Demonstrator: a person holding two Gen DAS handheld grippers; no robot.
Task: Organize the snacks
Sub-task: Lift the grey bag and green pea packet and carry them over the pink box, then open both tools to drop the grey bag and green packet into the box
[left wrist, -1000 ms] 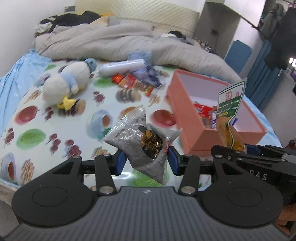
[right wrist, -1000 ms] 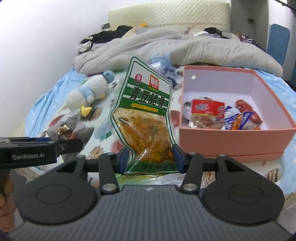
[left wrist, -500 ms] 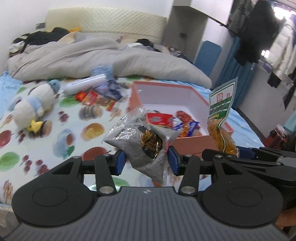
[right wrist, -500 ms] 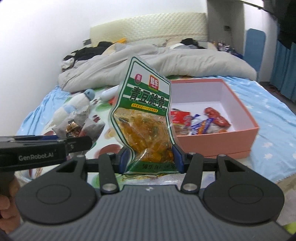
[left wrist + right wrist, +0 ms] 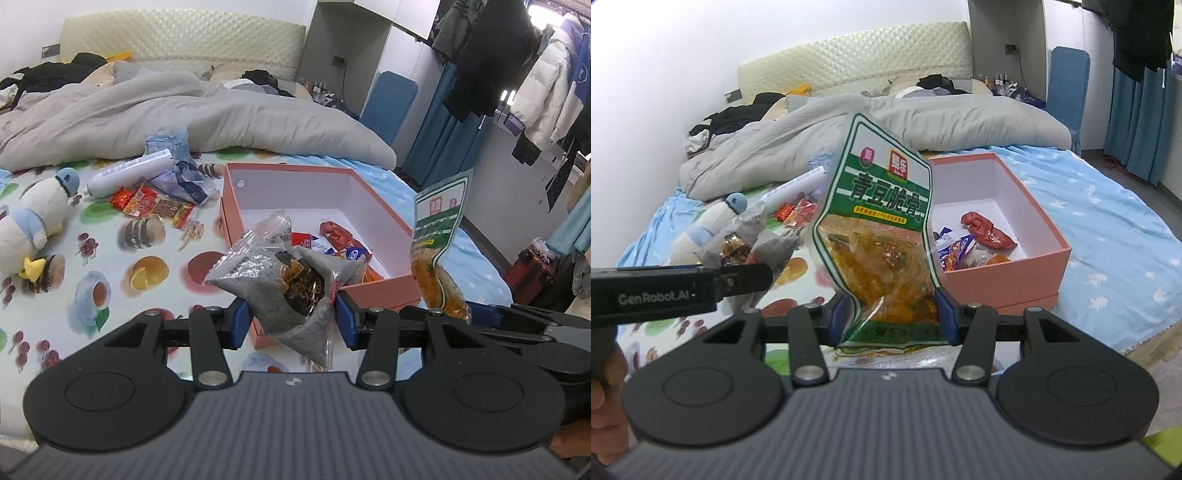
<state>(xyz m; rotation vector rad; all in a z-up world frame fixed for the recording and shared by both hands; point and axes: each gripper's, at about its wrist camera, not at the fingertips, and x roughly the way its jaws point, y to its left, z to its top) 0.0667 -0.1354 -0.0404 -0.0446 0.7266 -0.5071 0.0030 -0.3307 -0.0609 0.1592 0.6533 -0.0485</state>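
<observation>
Bed [image 5: 110, 280]; box [image 5: 384, 214] snacks half-hidden behind gripped grey packet [image 5: 273, 288].

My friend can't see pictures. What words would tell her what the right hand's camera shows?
The right tool grips a green snack pouch upright, above a bed with a fruit-print sheet. Behind it sits an open pink box with a few wrapped snacks inside. At the left, the left tool holds a grey snack bag.
</observation>
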